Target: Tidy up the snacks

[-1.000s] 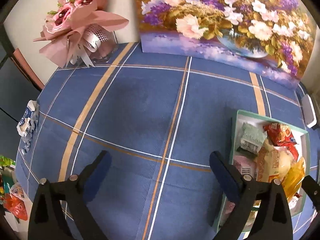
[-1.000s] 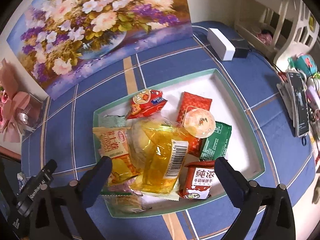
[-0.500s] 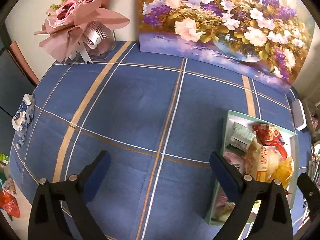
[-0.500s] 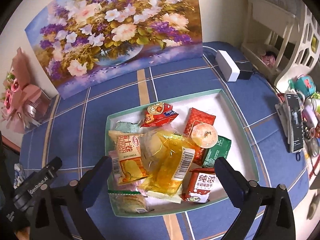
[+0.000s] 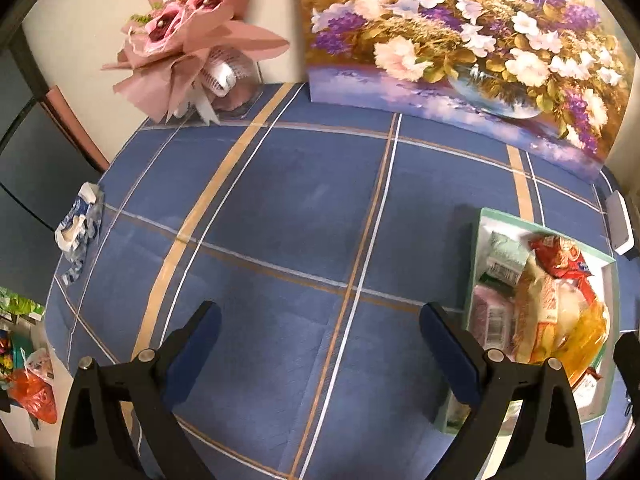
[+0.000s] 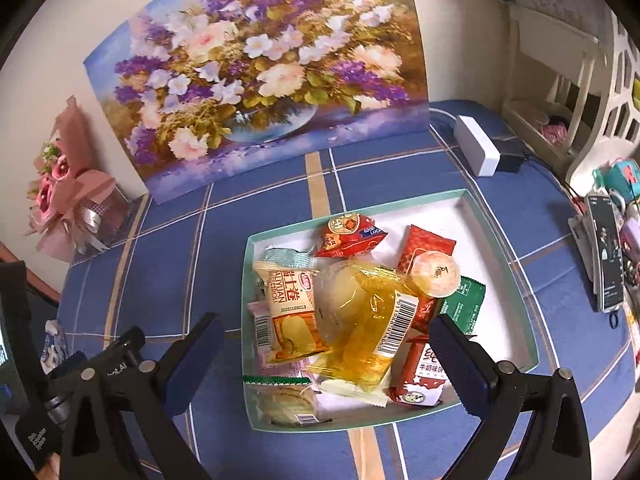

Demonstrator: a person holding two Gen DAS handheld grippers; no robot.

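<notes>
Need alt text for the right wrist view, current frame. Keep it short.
Open right gripper hovers, empty, over a shallow white tray with a teal rim piled with wrapped snacks, topped by a clear yellow bread packet. The tray sits on a blue plaid tablecloth before a floral painting.

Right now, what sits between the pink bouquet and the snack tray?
Only bare blue plaid tablecloth; the left wrist view shows nothing lying between the pink bouquet and the snack tray.

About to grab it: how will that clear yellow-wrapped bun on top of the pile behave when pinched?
The yellow-wrapped bun looks soft, so it would likely squash. Its glossy film may slip between the fingers. It lies on other packets in the tray, so lifting it might shift them.
</notes>
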